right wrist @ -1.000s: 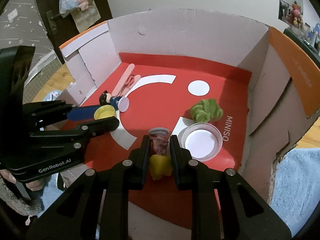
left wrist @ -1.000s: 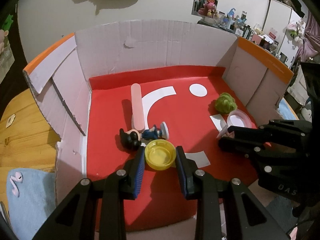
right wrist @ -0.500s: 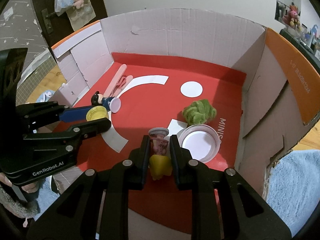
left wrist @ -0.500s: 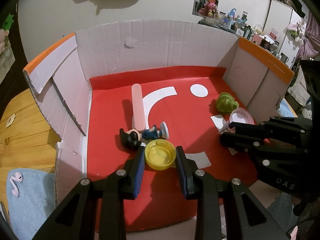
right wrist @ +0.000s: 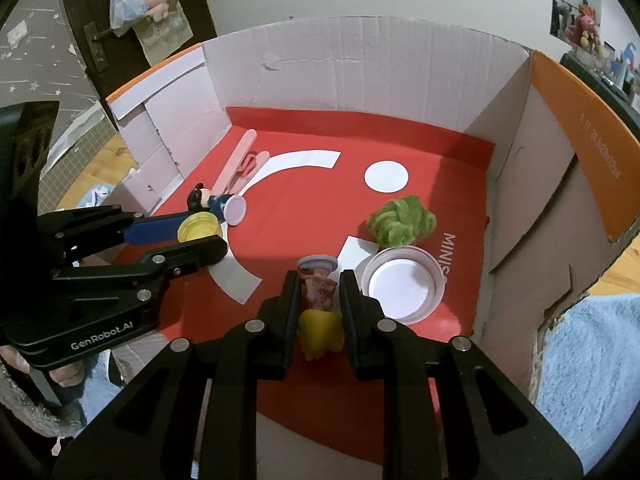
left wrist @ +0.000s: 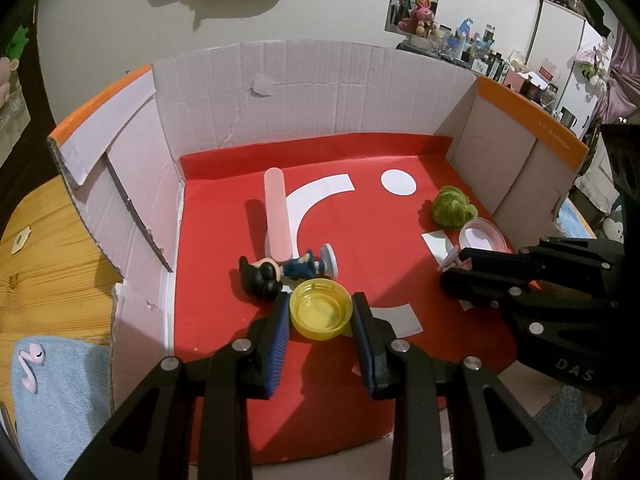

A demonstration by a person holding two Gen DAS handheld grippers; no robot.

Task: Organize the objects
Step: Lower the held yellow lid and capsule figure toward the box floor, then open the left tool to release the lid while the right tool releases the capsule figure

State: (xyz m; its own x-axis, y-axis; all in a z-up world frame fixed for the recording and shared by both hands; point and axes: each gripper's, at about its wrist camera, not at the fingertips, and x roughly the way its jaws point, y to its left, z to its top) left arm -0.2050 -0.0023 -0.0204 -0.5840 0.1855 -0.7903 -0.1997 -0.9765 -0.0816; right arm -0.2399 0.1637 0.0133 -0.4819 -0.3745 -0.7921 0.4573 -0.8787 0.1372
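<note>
My left gripper (left wrist: 320,304) is shut on a round yellow lid (left wrist: 320,314), open side up, near the front of the red mat (left wrist: 360,216). The right wrist view shows that lid (right wrist: 198,227) between the blue pads of the left gripper (right wrist: 214,236). My right gripper (right wrist: 320,280) is shut on a small figurine (right wrist: 320,300) with a pink body, a yellow end towards the camera and a white base pointing forward. In the left wrist view the right gripper (left wrist: 450,274) reaches in from the right.
A dark-eared toy figure (left wrist: 280,270) lies just beyond the yellow lid, with a pink tube (left wrist: 276,216) behind it. A green fuzzy clump (right wrist: 400,222) and a white lid (right wrist: 404,286) sit by the right gripper. Cardboard walls (left wrist: 320,92) enclose three sides of the mat.
</note>
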